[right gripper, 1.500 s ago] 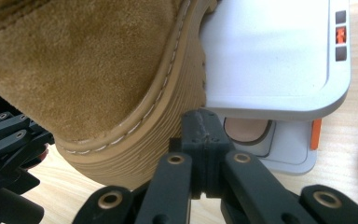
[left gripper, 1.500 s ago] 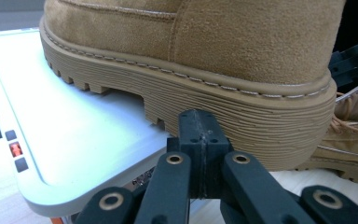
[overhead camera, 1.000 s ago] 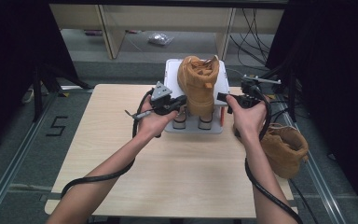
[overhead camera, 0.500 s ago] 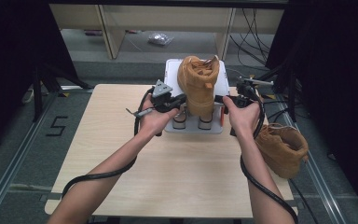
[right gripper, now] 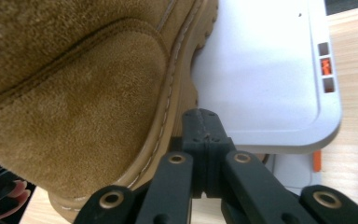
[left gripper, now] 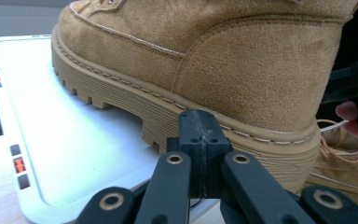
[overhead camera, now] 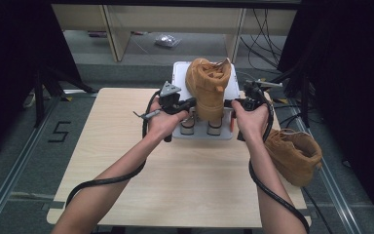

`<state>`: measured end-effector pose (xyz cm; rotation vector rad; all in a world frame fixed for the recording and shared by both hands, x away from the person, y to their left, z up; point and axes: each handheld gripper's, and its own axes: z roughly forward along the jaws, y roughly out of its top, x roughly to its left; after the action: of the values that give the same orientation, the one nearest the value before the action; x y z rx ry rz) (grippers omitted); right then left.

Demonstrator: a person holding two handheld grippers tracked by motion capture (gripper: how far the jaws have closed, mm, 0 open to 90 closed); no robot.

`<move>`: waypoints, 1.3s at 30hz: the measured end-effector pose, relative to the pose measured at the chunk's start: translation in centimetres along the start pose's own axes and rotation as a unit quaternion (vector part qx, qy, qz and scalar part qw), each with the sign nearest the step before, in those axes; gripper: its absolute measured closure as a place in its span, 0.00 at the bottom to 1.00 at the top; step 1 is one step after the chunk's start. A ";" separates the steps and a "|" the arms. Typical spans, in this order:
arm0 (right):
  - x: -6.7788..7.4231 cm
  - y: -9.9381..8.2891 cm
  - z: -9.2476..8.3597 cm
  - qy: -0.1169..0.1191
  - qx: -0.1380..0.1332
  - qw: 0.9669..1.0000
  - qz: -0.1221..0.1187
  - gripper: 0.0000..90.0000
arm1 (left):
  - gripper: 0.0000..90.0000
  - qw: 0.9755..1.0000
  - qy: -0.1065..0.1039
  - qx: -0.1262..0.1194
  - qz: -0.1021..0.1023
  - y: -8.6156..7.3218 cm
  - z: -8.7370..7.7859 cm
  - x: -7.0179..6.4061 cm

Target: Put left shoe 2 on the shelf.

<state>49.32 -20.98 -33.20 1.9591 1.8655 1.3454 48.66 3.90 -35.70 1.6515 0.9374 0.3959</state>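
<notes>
Your fingers are clenched empty: left gripper (left gripper: 200, 140), right gripper (right gripper: 204, 140), jaws just closing beside the boot (overhead camera: 207, 87) on the tray (overhead camera: 180, 73); boot unmoved.

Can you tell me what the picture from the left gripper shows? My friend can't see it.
A tan suede boot with a thick ridged sole stands on a white platform. The left gripper, its black jaws shut together, sits right at the boot's heel.

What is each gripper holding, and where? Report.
Nothing: left gripper and right gripper are shut empty, tips at opposite sides of the heel of the boot.
</notes>
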 end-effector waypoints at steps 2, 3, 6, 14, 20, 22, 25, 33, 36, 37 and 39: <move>-0.2 0.0 0.1 0.011 -0.001 1.000 0.002 1.00 | 1.00 1.000 0.005 0.000 0.000 0.0 -0.1 0.2; -0.2 -0.1 0.3 0.015 -0.006 1.000 -0.002 1.00 | 1.00 1.000 0.007 0.000 -0.004 0.1 -0.1 0.3; 0.1 -0.1 0.5 0.022 -0.005 1.000 -0.001 1.00 | 1.00 1.000 0.013 -0.001 -0.006 0.2 -0.3 0.7; 1.4 0.1 1.2 0.040 -0.001 0.999 0.000 1.00 | 1.00 0.999 0.025 -0.005 -0.027 0.9 -0.7 2.4; 2.0 -0.3 2.1 0.052 0.006 0.999 0.007 1.00 | 1.00 0.999 0.035 -0.003 -0.029 0.6 -1.0 3.3; 2.2 -0.4 2.3 0.050 0.008 0.999 -0.001 1.00 | 1.00 0.999 0.040 -0.001 -0.026 0.4 -1.0 3.4; 2.4 -0.6 2.4 0.040 -0.001 0.999 -0.003 1.00 | 1.00 0.999 0.043 -0.004 -0.017 0.3 -1.0 3.1; 2.1 -0.5 2.5 0.036 -0.021 0.999 -0.022 1.00 | 1.00 0.999 0.043 -0.010 -0.011 0.4 -1.1 2.7; 2.8 -0.6 2.7 0.036 -0.014 0.999 -0.007 1.00 | 1.00 0.998 0.053 -0.013 -0.011 0.5 -1.4 3.2; 2.7 -0.5 2.9 0.041 -0.016 0.999 -0.021 1.00 | 1.00 0.998 0.054 -0.013 -0.013 0.6 -1.5 3.4; 3.2 -0.5 3.1 0.041 -0.009 0.999 -0.012 1.00 | 1.00 0.998 0.056 -0.012 -0.015 0.6 -1.6 3.8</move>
<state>50.48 -16.71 -33.79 1.8953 1.8973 1.4517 50.17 7.75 -35.47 1.6046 1.0358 0.4828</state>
